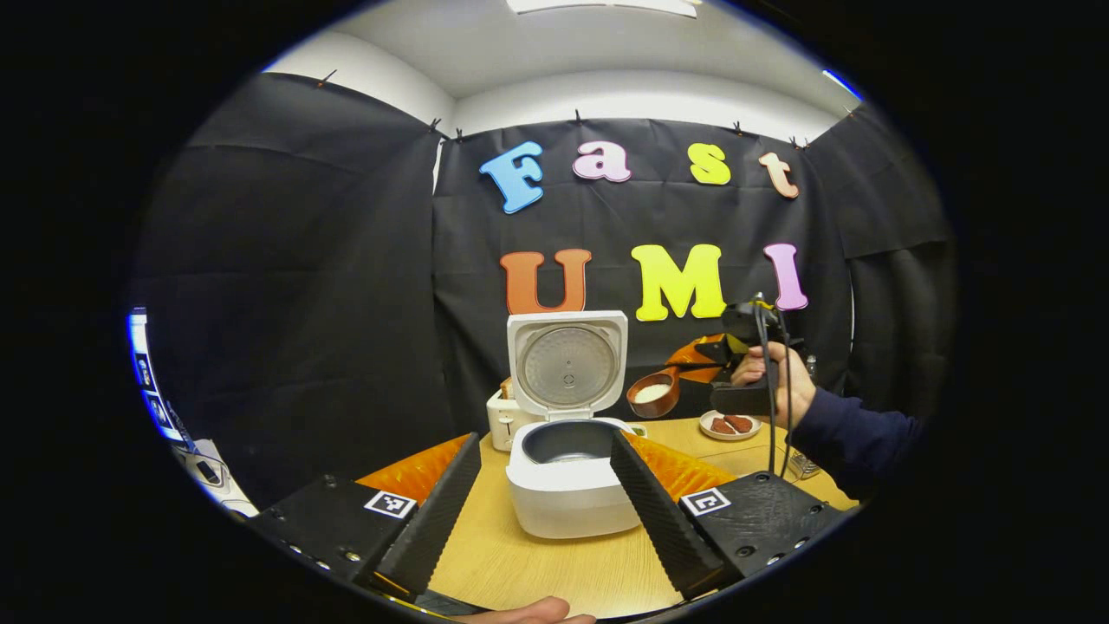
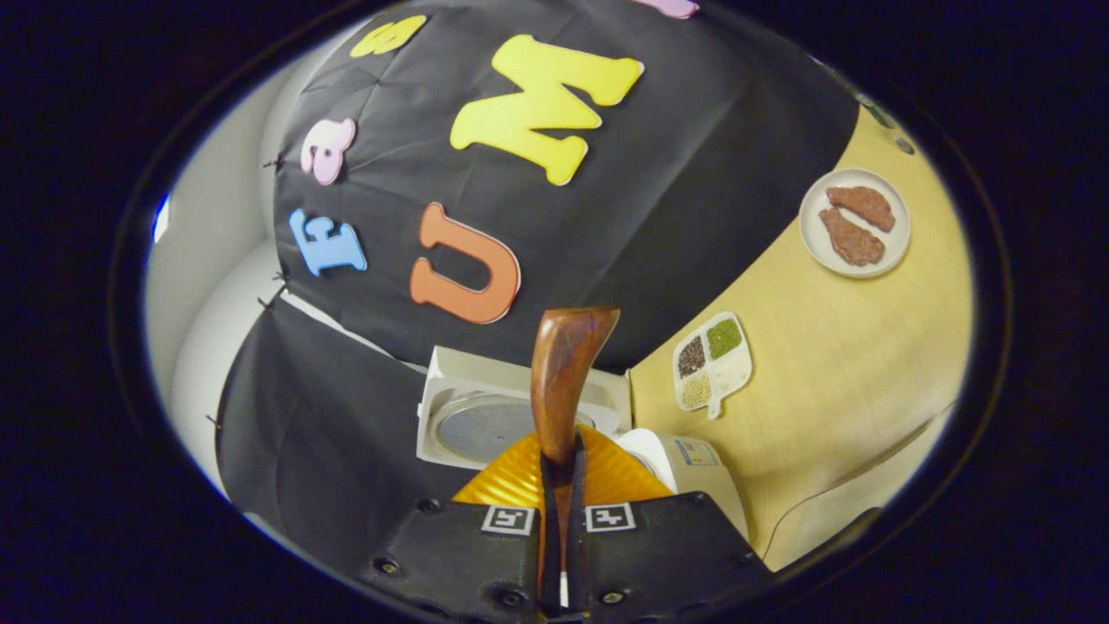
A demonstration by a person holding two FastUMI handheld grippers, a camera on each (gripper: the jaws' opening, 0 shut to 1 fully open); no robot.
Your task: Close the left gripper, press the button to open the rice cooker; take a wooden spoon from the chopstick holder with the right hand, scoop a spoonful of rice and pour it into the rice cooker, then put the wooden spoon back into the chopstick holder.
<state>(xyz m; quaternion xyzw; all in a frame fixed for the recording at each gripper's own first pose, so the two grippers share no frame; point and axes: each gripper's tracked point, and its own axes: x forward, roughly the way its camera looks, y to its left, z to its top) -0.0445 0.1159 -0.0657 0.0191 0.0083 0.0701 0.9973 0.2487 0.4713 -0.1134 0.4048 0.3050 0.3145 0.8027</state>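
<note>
On the wooden table point(image 1: 520, 563) the rice cooker point(image 1: 567, 485) stands open. My right gripper point(image 2: 559, 485) clamps the wooden spoon point(image 1: 654, 394), loaded with rice; pouring and returning it remain. My left gripper point(image 1: 541, 503) hangs wide open, empty.

No readable text, brand or number anywhere; square black-and-white coded markers on the left gripper point(image 1: 546, 511) and right gripper point(image 2: 559, 520), a small label on the rice cooker point(image 2: 693, 452) too blurred to read
</note>
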